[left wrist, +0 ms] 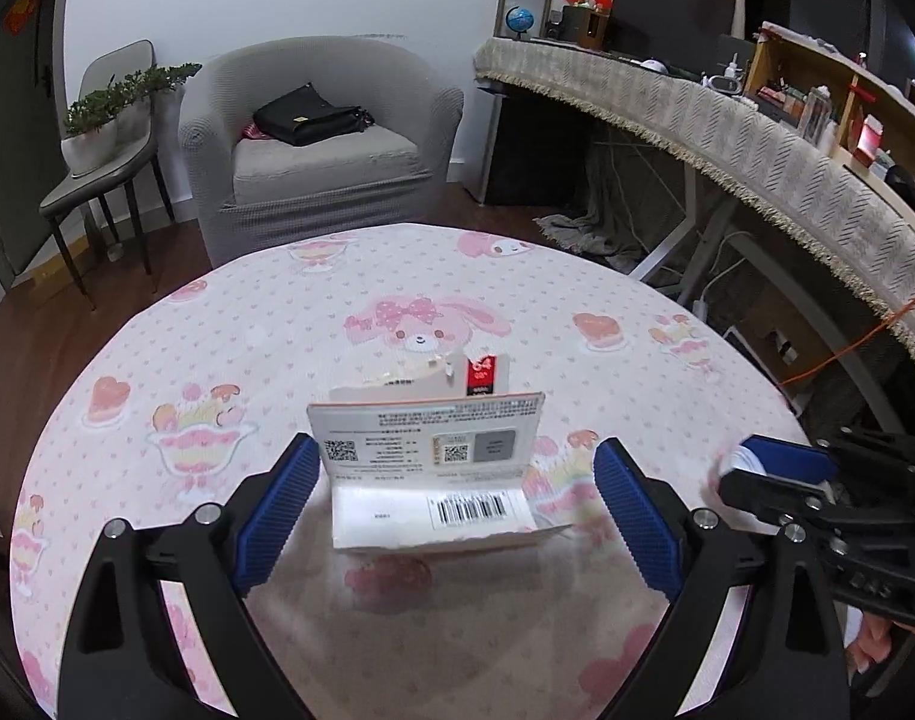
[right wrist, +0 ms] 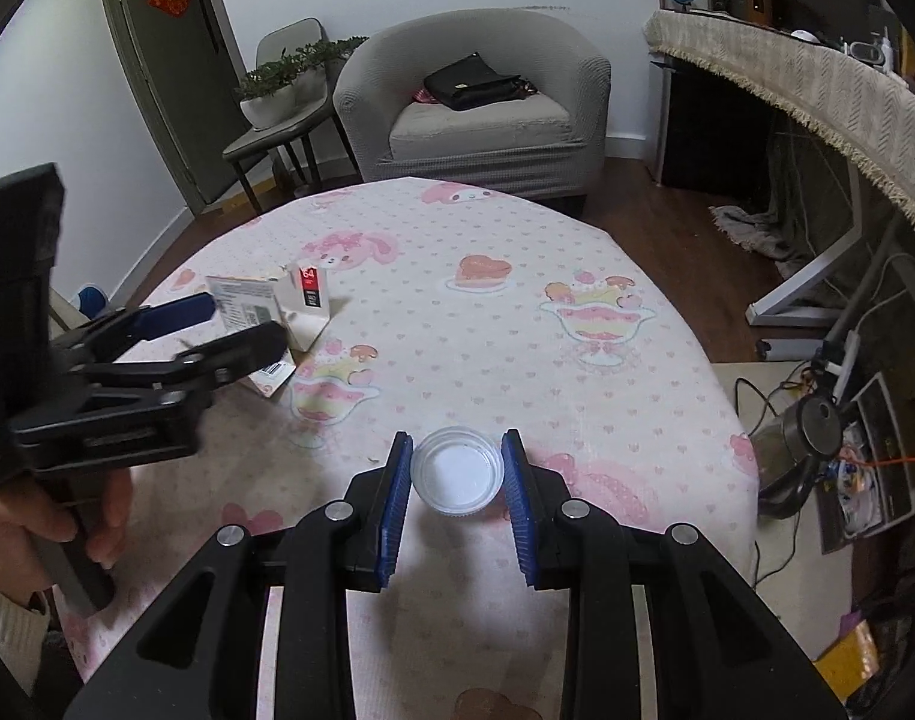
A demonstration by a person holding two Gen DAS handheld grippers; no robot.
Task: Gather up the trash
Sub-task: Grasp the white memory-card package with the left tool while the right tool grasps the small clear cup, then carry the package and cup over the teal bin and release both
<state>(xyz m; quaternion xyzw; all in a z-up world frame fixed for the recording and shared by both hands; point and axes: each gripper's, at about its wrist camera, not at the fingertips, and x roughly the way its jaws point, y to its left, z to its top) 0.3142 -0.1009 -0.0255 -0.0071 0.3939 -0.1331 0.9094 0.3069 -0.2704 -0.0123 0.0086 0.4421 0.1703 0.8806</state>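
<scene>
Between my right gripper's (right wrist: 457, 480) fingertips sits a clamped clear cap (right wrist: 457, 471); my left gripper (left wrist: 457, 480) gapes around torn packaging (left wrist: 433, 468).

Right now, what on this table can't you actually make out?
- Torn card package, left wrist view: the fine print is too small to read.
- Same package, right wrist view: the left tool covers its lower part.
- Clear plastic lid, left wrist view: the right tool hides most of it.
</scene>
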